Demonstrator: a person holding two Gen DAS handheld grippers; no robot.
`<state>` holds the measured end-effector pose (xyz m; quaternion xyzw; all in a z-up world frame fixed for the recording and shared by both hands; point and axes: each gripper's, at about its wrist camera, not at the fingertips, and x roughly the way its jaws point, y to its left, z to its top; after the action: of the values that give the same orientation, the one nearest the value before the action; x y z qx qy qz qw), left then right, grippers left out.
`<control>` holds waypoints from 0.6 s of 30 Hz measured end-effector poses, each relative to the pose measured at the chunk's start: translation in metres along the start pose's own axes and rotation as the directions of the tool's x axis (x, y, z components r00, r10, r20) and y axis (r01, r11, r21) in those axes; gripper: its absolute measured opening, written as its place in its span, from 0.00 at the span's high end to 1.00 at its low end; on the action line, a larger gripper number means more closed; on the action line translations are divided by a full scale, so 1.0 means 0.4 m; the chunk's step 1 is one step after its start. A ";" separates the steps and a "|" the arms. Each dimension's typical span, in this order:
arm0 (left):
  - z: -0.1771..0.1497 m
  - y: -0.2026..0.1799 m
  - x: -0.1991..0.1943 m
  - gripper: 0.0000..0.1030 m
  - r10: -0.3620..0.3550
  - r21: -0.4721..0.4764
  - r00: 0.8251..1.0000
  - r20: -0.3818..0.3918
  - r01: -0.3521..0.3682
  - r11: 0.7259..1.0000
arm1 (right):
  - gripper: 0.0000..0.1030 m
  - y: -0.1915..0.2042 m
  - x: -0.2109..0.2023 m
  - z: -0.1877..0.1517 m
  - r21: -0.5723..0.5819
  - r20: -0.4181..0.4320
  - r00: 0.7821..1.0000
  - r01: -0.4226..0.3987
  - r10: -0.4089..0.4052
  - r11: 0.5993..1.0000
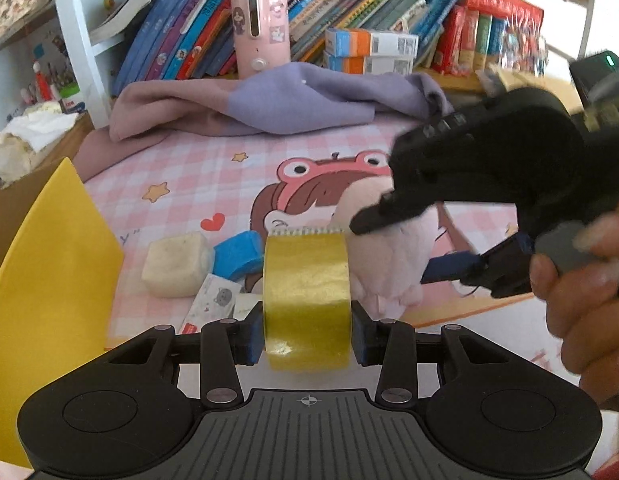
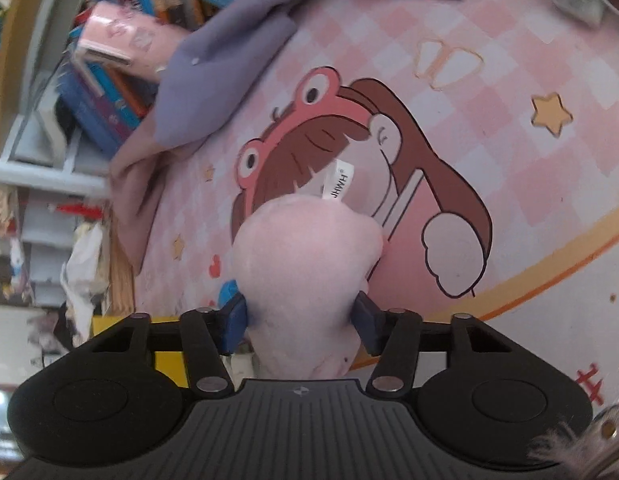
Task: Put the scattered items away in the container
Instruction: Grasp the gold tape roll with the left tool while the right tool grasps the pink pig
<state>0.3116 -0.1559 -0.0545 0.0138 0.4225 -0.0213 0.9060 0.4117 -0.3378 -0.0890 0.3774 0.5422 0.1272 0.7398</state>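
My left gripper (image 1: pixel 308 336) is shut on a yellow tape roll (image 1: pixel 307 292), held above the pink checked mat (image 1: pixel 181 176). My right gripper (image 2: pixel 301 320) is shut on a pale pink plush toy (image 2: pixel 305 264) with a white label; the toy also shows in the left wrist view (image 1: pixel 389 264), just right of the tape. A yellow container wall (image 1: pixel 49 280) stands at the left, and its yellow edge shows low in the right wrist view (image 2: pixel 167 356). On the mat lie a cream block (image 1: pixel 175 264), a blue tape roll (image 1: pixel 239 254) and a small printed packet (image 1: pixel 213 300).
A purple blanket (image 1: pixel 269 100) lies bunched at the mat's far edge. Behind it a shelf holds books (image 1: pixel 349 12), a pink cylinder (image 1: pixel 261 28) and orange-blue boxes (image 1: pixel 369 50). A cardboard box with crumpled paper (image 1: pixel 25 140) is at far left.
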 end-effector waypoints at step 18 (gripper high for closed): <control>-0.007 0.012 -0.143 0.62 -0.074 -0.092 0.995 0.061 0.080 0.993 | 0.57 -0.025 -0.185 -0.133 -0.457 0.070 0.995 0.096 -0.071 0.884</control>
<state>0.2731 -0.1493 -0.0123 -0.0460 0.3971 -0.0367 0.9159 0.3338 -0.3665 -0.0506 0.1712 0.4933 0.2102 0.8266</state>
